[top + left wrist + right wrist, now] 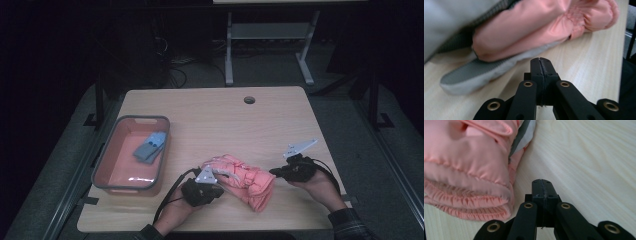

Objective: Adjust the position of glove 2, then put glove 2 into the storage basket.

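Pink gloves (242, 176) are lying near the surface's (210, 115) front edge, long axis running left-right between both grippers; left gripper (216, 186) is touching them, right gripper (274, 172) sitting just beside the cuff, both fingers together, empty.

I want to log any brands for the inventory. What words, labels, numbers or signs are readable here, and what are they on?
None can be read.
Pink gloves: no tag or logo shows in any view.
Grey and blue item in the tub: too small to show any print.
Left gripper and right gripper: jaws shut, plain black, no markings.
Table: bare wood grain.
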Demonstrator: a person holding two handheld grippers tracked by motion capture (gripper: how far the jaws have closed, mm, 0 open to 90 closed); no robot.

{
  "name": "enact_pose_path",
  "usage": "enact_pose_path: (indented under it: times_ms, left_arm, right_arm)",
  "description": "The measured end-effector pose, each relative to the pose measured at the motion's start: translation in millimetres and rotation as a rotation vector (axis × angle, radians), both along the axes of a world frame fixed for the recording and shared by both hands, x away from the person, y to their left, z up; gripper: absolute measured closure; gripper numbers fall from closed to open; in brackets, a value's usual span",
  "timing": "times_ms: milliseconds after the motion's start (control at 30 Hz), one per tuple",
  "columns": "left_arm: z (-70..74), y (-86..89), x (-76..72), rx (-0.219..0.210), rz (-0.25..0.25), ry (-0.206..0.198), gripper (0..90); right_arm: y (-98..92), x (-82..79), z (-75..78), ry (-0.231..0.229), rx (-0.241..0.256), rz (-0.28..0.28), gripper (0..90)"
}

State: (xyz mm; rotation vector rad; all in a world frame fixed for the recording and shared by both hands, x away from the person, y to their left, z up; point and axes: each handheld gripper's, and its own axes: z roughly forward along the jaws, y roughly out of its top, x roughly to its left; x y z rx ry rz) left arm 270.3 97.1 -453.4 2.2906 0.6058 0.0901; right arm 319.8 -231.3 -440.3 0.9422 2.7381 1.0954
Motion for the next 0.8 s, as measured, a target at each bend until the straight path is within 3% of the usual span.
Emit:
enact_pose_path:
  times_ms: [333,800]
  left_arm:
    - [-0.4,-8.5,14.7,0.033,0.014,-0.008,89.5]
    - [1.7,-0.6,37.6,0.037,0.062,-0.009,89.5]
  right_arm:
    - [4.6,-9.5,-7.1,0.019,0.024,0.063,89.7]
    - [17.7,-15.0,-9.5,0.031,0.065,0.127,89.8]
